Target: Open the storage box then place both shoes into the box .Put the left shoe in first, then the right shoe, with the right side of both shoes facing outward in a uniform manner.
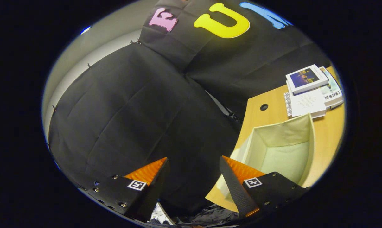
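Along the bottom of the frame, the gripper (194,177) has its fingers spread wide with nothing between them, only black cloth (130,110) of the booth wall beyond. At lower right, just past the right finger, the box (283,152) stands open on a wooden table (330,133), its pale inside bare. Beyond the box, at the right edge, lies a stack of books (311,91). A round hole (264,107) sits in the tabletop near them. Dark fabric (210,217) bunches below the fingers.
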The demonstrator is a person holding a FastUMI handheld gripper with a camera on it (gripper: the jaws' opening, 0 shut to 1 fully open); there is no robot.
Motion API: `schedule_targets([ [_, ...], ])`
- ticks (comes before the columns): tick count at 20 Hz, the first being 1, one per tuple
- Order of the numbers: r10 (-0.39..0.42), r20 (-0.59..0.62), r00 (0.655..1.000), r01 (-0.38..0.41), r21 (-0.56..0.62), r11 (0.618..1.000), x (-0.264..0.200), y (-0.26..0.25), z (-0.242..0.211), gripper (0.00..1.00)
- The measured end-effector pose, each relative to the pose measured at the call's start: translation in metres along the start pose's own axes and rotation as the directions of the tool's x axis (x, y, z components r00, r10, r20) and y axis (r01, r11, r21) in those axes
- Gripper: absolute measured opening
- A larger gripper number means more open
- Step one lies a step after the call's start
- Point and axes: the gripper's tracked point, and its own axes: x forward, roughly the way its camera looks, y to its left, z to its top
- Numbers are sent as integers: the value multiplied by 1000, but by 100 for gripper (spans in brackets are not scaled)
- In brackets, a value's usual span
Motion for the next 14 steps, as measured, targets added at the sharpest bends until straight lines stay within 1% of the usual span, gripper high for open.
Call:
schedule_targets([
  [6,-105,44,994,108,-85,990,-47,-39,23,97],
  [10,-212,90,973,224,-163,961,-79,-79,34,97],
  [14,-280,120,952,298,-171,939,-109,-112,39,97],
])
